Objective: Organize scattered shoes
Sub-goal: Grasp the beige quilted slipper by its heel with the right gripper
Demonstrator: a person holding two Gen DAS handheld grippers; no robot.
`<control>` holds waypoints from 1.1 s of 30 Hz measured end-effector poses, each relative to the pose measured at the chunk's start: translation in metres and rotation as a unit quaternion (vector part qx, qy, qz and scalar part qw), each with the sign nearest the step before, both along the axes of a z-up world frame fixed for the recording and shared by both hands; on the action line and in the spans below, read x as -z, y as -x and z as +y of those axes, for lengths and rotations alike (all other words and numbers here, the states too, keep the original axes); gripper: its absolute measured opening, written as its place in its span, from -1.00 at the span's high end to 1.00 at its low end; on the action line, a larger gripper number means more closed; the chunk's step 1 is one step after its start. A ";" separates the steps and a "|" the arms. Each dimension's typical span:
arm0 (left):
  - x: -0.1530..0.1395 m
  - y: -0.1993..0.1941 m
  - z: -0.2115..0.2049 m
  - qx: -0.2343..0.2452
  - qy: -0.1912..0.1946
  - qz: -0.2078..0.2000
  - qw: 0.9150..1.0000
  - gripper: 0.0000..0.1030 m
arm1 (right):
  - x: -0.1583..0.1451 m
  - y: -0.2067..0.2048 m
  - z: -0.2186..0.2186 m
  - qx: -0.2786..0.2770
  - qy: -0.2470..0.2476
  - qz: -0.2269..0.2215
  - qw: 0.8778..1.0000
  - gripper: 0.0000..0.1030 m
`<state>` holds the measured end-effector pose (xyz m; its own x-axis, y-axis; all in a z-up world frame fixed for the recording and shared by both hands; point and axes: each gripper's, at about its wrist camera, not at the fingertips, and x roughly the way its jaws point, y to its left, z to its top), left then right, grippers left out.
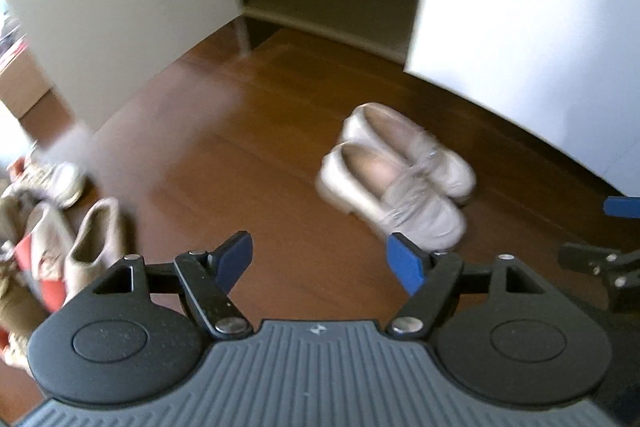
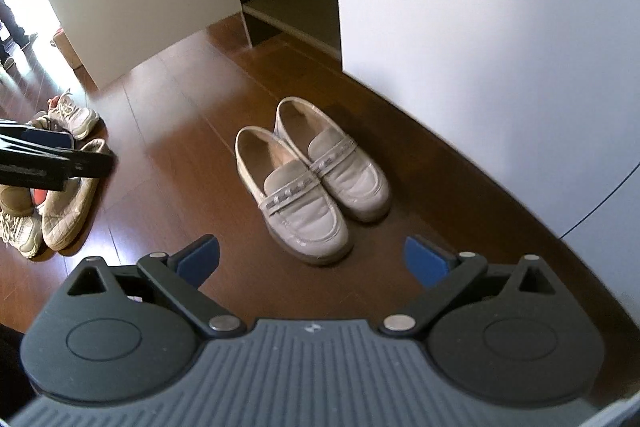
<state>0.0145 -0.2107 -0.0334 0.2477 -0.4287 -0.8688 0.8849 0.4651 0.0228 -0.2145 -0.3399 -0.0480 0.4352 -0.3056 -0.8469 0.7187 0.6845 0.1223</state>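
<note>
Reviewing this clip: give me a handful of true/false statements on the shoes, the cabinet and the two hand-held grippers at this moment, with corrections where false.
1. The pair of pale loafers stands side by side on the wooden floor. True.
2. The right hand-held gripper is clamped on a loafer. False: its jaws are apart and nothing is between them.
3. The cabinet is open, with bare shelves showing. True.
4. The left hand-held gripper carries a sneaker. False: its jaws are open and empty.
5. A heap of other shoes lies to the left of the loafers. True.
6. The loafers sit on the lowest shelf. False: they are on the floor in front of the cabinet.
</note>
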 end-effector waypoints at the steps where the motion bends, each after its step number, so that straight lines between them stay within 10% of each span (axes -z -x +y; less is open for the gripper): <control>1: -0.001 -0.007 0.010 -0.010 -0.006 -0.002 1.000 -0.48 | 0.005 -0.004 -0.001 -0.002 -0.006 -0.001 1.000 -0.94; 13: -0.053 -0.066 0.215 -0.211 -0.103 -0.061 0.970 -0.59 | 0.061 -0.167 0.052 -0.168 -0.076 -0.006 0.983 -0.94; 21: -0.058 -0.109 0.258 -0.268 -0.072 -0.017 0.961 -0.60 | 0.101 -0.347 0.136 -0.277 -0.138 -0.047 0.950 -0.92; 30: -0.035 -0.163 0.274 -0.314 -0.089 0.041 0.944 -0.60 | 0.180 -0.500 0.185 -0.187 -0.175 -0.023 0.966 -0.80; 31: -0.032 -0.165 0.275 -0.318 -0.091 0.049 0.943 -0.60 | 0.189 -0.503 0.186 -0.182 -0.181 -0.021 0.966 -0.76; 33: -0.028 -0.169 0.276 -0.324 -0.096 0.063 0.939 -0.60 | 0.205 -0.511 0.189 -0.172 -0.194 -0.016 0.966 0.04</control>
<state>0.1834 0.0658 -0.0059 0.2931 -0.0569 -0.9544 0.4197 0.9046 0.0750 0.2964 -0.1513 -0.2526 0.4830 0.1991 -0.8527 0.4490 0.7797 0.4364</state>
